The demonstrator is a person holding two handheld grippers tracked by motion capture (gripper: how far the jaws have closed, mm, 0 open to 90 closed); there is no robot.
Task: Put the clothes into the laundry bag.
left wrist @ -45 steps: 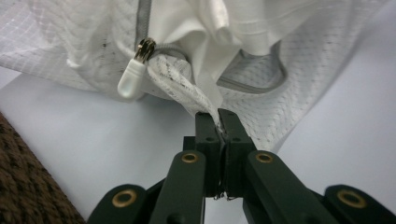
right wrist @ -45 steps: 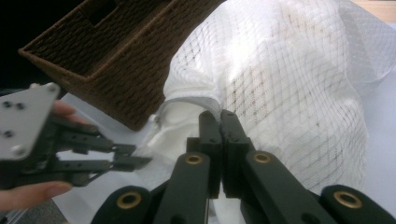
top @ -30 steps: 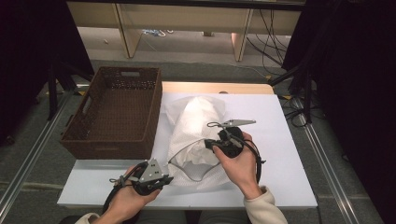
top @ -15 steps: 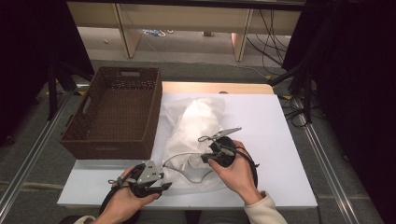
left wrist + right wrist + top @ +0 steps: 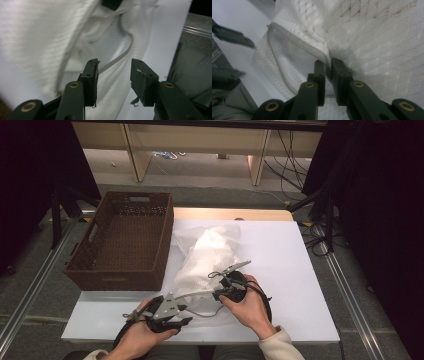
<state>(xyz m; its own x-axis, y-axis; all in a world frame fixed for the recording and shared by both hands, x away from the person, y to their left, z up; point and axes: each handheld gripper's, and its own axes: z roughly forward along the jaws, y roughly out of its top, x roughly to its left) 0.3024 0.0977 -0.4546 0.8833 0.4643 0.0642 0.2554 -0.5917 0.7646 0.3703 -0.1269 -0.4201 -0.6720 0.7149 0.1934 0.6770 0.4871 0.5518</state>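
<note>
Left gripper [image 5: 167, 312]: nearest the person; jaws have just been opening, apart, the bag's mouth ahead of them.
Right gripper [image 5: 327, 68]: jaws just eased, nipping the zipper edge [image 5: 297, 42].
Mesh laundry bag [image 5: 207, 257]: on the table [image 5: 295, 270], long axis running away from the person.
Basket [image 5: 125, 242]: beyond, left.

Even overhead light on the white table [image 5: 300, 270], dark surroundings, motion blur in the left gripper view.
</note>
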